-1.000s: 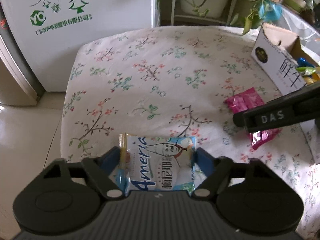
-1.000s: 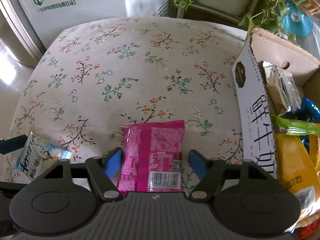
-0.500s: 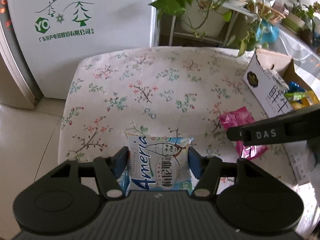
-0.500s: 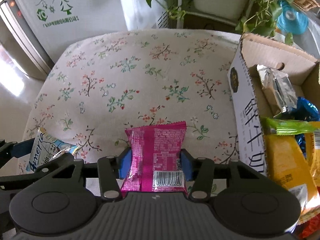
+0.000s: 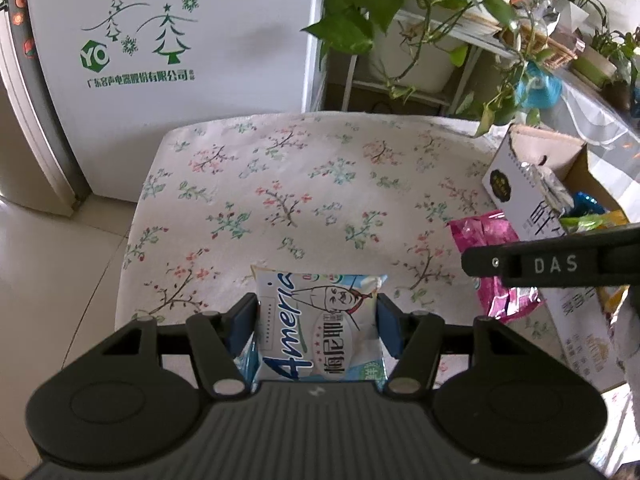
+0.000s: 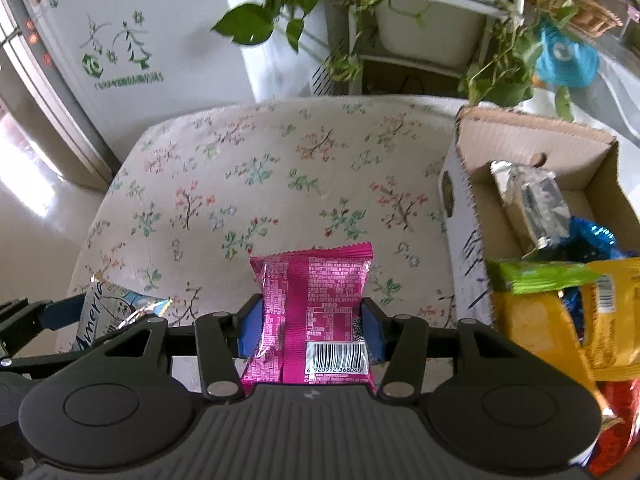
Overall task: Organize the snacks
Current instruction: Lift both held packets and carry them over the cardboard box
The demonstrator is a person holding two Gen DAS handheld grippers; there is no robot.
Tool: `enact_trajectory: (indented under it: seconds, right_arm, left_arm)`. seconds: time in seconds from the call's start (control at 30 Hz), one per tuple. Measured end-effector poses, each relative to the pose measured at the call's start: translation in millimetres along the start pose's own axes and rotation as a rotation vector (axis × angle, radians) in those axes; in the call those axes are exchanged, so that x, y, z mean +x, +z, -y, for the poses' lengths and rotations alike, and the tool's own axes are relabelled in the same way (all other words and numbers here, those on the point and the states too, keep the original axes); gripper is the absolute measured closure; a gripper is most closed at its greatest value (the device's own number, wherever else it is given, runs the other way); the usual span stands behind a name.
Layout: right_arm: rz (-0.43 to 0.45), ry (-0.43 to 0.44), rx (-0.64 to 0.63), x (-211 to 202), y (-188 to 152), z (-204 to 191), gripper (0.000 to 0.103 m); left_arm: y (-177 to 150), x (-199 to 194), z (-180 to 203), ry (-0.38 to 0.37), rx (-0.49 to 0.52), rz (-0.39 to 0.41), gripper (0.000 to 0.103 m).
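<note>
Item 1: left tongs (image 5: 316, 326), blue pads pressed on both side edges of a white-and-blue snack packet (image 5: 320, 328) printed with a cartoon figure; packet clenched, held above the near edge of the worktop (image 5: 280, 168), which is covered by a cream floral cloth. Item 2: right tongs (image 6: 312, 330), blue pads clamped on the sides of a pink snack packet (image 6: 314, 308), barcode face up, its far end over the floral cloth; in the left wrist view the same pink packet shows just beside the box, under the black arm marked DAS. Item 3: open cardboard box (image 6: 464, 216) at the right edge of the worktop, white printed side wall toward the packets; contents: a silver foil pack (image 6: 532, 200), a blue foil wrapper (image 6: 592, 236), a green pack (image 6: 540, 276), yellow bags (image 6: 536, 332). Item 4: white appliance (image 5: 180, 40) with green tree print beyond the worktop's far left; potted trailing plants (image 5: 384, 12) on a stand behind.
</note>
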State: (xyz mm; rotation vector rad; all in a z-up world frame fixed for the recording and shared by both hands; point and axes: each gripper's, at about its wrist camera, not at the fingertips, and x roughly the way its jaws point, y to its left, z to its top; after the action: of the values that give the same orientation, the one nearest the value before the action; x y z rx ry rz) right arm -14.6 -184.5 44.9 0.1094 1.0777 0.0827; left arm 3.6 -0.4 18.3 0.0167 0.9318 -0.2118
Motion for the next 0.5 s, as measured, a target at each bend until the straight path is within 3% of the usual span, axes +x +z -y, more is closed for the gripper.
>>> enact_trajectory:
  seconds: [0.5]
  right_arm:
    - [0.112,0.011,0.082,-39.3,9.4,32.7,0.045]
  left_arm:
    - [14.3,-12.3,38.7,-0.05,-0.003,0.044,0.042]
